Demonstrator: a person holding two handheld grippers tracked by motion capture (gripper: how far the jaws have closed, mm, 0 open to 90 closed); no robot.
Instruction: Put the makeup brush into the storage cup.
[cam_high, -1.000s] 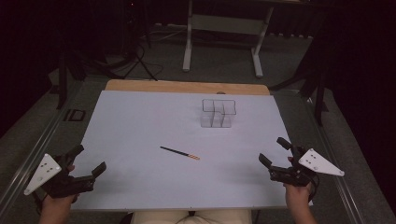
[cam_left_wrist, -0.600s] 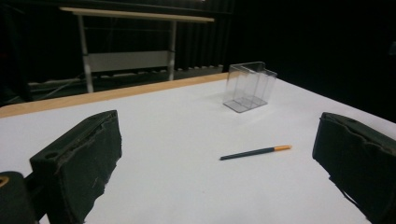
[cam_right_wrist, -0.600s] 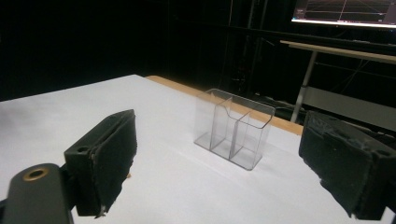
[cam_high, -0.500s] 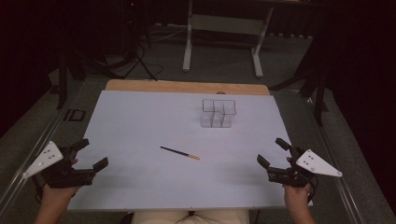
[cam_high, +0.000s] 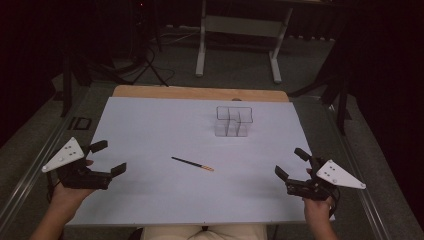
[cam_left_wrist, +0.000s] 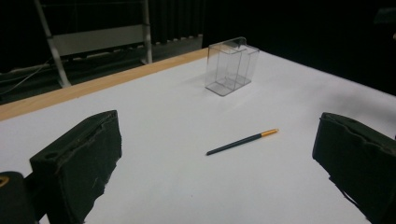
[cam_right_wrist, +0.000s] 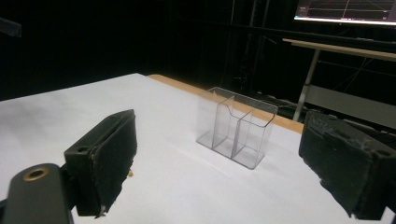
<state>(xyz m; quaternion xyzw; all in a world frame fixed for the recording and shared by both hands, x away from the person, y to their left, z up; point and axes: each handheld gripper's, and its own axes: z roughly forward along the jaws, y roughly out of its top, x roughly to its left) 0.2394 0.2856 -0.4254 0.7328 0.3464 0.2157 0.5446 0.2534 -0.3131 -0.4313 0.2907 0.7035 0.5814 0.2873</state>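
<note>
A thin dark pencil with a gold end (cam_high: 192, 164) lies flat on the white table, near a clear plastic box with compartments (cam_high: 233, 121).

The white table (cam_high: 150, 125) lay bare across most of its top, leaving open passage from both near corners toward the middle. The only tall obstacle was a clear holder (cam_high: 233, 121) standing upright at about one o'clock from the centre, near the far edge. A thin brush (cam_high: 192, 164) lay flat near the centre, well apart from the holder, no bar to passing above.
</note>
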